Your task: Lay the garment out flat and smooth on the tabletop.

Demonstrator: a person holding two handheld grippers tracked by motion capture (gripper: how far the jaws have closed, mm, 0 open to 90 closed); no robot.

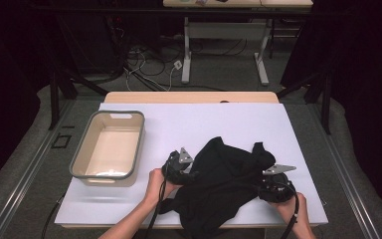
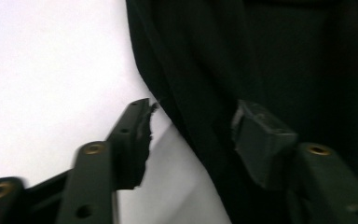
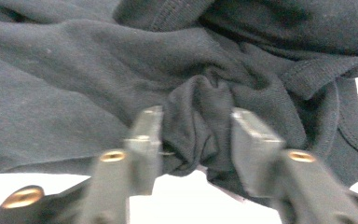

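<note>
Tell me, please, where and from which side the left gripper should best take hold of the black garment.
Probably the black garment's left edge fold, approached from the bare table side: it lies between the left gripper's open jaws, thin enough to pinch.

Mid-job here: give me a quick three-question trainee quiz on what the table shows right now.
1. True or false: the beige tub holds the black garment.
2. What has a bunched fold of cloth between its jaws? A) left gripper B) right gripper C) neither
3. On which side of the white table cover does the tub sit, seen from the high view?

Key
1. False: the tub is empty; the garment lies on the cover.
2. B
3. Left
</note>
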